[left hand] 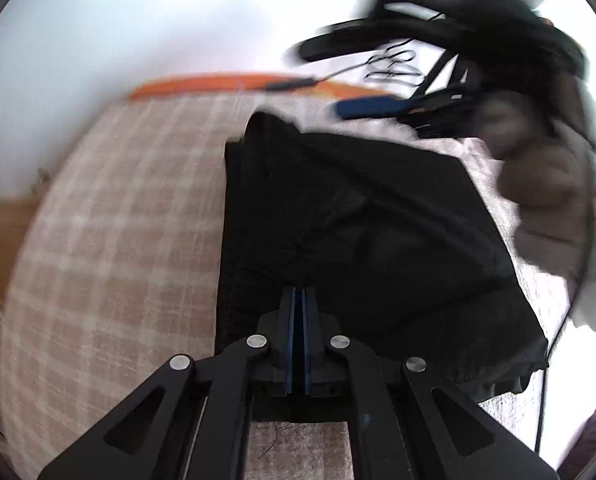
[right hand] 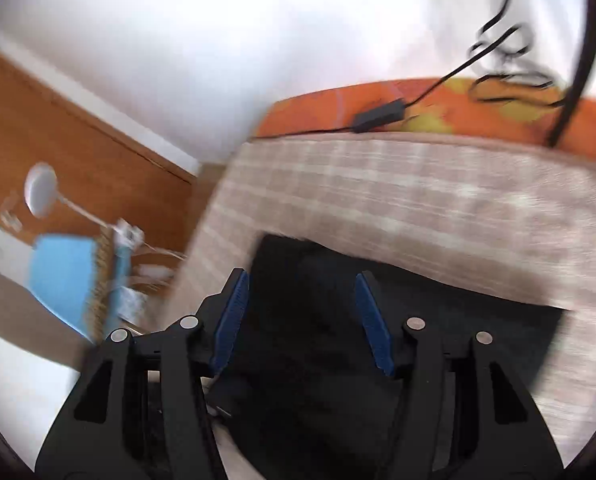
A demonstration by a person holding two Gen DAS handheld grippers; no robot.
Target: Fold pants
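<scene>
One pants [left hand: 358, 220], two tools: left [left hand: 298, 300], right [right hand: 302, 304].

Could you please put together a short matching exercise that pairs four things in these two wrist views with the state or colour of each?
Things:
1. left gripper
2. right gripper
3. pants
4. bed cover

States or colours:
A. black, lying partly folded on the bed
B. fingers spread wide apart above the cloth
C. beige with a pale check
D. blue pads pressed together at the edge of the black cloth

Pairs: 1-D, 2-B, 3-A, 4-C
</scene>
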